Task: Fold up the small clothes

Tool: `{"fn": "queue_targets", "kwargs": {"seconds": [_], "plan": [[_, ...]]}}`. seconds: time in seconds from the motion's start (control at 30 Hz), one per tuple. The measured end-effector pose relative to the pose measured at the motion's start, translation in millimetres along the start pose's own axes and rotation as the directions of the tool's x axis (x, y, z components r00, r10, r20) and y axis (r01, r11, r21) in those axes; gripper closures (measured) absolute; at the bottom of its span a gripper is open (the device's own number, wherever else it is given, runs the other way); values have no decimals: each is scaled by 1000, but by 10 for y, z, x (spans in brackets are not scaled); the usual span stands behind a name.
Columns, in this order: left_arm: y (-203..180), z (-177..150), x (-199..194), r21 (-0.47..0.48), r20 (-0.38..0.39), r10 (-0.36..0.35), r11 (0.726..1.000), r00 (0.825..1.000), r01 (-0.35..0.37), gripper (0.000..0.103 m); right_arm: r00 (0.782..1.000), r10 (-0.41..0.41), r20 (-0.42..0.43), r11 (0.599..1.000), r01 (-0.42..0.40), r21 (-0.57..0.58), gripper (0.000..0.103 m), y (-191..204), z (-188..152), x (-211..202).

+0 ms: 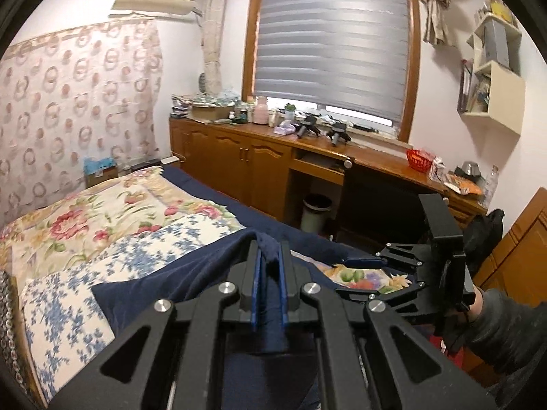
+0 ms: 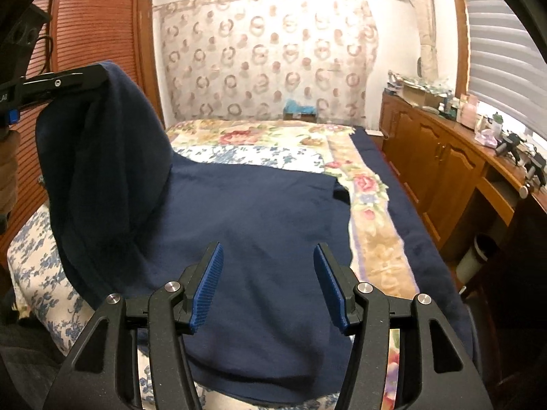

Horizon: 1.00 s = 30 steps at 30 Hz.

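- Currently the left tool (image 1: pixel 270 256) is clamped on a bunched edge of the navy garment (image 2: pixel 259 212), its blue pads (image 1: pixel 255 287) pressed close with cloth between them.
- From the right wrist view, that held edge is lifted high at the left, and the cloth drapes down from it in a tall fold onto the bed (image 2: pixel 372 239).
- Most of the garment lies spread flat on the bed, over a blue-and-white floral cloth (image 2: pixel 34 256) and beside a pink rose-patterned cover (image 2: pixel 259 133).
- Over the garment's near part the right tool (image 2: pixel 268 283) hovers with its pads wide apart, holding nothing.
- Along the window wall runs a wooden desk (image 1: pixel 376 160), cluttered with bottles and a red basket (image 1: pixel 418 160).
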<state>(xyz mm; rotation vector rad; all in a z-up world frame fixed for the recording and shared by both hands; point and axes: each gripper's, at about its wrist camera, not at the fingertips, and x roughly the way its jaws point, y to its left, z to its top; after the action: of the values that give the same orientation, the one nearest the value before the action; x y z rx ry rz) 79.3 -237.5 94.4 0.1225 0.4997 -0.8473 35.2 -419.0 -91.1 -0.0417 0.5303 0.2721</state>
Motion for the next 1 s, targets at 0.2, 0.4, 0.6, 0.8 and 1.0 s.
{"fn": "queue_targets", "kwargs": {"seconds": [0.2,0.4,0.6,0.8,1.0], "plan": [[9,-68,293,-42,-96,-29,999,995,26,96,1000,-4,-1,1000,4,12,47,-27,-45,-13],[142,-259,222,-59,-130,11,998,991,-19,84,1000,-1,-3,1000,1,17,47,-22,-64,14],[282,-432,16,-59,-130,74,995,989,-82,80,1000,17,-2,1000,-17,2,47,52,-10,88],[507,-744,-179,-100,-149,129,984,980,-145,78,999,25,-24,999,-26,-48,47,190,86,255],[760,-1110,-239,-156,-190,173,967,966,-204,78,996,-4,-94,996,-5,-92,47,168,85,589]]}}
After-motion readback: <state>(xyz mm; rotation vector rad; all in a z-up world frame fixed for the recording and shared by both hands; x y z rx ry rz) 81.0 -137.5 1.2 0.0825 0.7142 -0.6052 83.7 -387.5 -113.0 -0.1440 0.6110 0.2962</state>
